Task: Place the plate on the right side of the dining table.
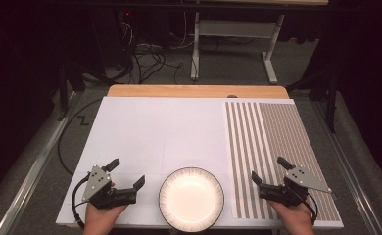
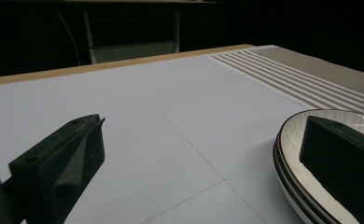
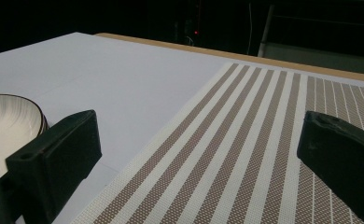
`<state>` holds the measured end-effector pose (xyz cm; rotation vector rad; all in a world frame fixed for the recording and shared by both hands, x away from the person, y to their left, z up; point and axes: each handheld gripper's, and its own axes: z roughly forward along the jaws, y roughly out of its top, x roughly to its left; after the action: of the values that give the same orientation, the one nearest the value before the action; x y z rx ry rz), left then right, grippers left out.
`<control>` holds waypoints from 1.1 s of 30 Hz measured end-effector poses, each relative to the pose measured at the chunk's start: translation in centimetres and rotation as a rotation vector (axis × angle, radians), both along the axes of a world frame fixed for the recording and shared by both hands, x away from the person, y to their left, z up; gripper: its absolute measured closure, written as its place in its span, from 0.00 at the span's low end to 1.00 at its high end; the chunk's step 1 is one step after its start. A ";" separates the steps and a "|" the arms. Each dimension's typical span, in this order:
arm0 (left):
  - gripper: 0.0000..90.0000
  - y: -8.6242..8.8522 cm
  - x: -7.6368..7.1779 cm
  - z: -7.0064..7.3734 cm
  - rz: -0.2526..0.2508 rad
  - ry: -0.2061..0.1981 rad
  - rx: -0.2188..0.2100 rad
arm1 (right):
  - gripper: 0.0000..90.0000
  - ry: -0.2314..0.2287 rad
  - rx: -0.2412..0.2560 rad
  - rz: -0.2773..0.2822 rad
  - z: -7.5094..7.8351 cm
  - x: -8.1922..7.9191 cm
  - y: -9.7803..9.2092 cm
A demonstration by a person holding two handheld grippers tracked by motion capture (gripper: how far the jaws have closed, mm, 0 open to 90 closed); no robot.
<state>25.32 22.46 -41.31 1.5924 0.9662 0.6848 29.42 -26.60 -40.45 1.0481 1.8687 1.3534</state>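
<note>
The left claw [image 1: 127, 174] hovers low over the counter just to the left of the plate [image 1: 191, 199], its two black jaws spread wide apart with nothing between them. In the left gripper view the same claw [image 2: 208, 154] looks along the white sheet [image 2: 161, 121], and its right-hand jaw overlaps the plate's dark-lined rim [image 2: 287, 140], where a second rim shows beneath the first, so more than one plate may be stacked there. Whether that jaw touches the rim cannot be told.

The right claw [image 1: 270, 170] sits just to the right of the plate, over the striped placemat [image 1: 272, 147], jaws likewise held wide apart and empty. In the right gripper view this claw [image 3: 203, 144] frames the brown and cream stripes of the placemat [image 3: 245, 154], with the plate's edge [image 3: 17, 116] just beyond its left-hand jaw.

The plate, white with a fine ribbed border, rests at the near edge of the counter [image 1: 194, 91], between the two hands. The placemat lies to the plate's right, reaching to the far edge of the white sheet.
</note>
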 end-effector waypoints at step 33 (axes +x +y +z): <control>0.01 -0.2 0.3 -0.3 0.004 0.007 -0.001 | 0.01 0.007 -0.069 0.106 -0.2 -0.5 3.4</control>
<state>25.57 22.21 -41.63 1.5931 0.9751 0.6811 28.91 -23.22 -40.66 0.9323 1.9857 1.3361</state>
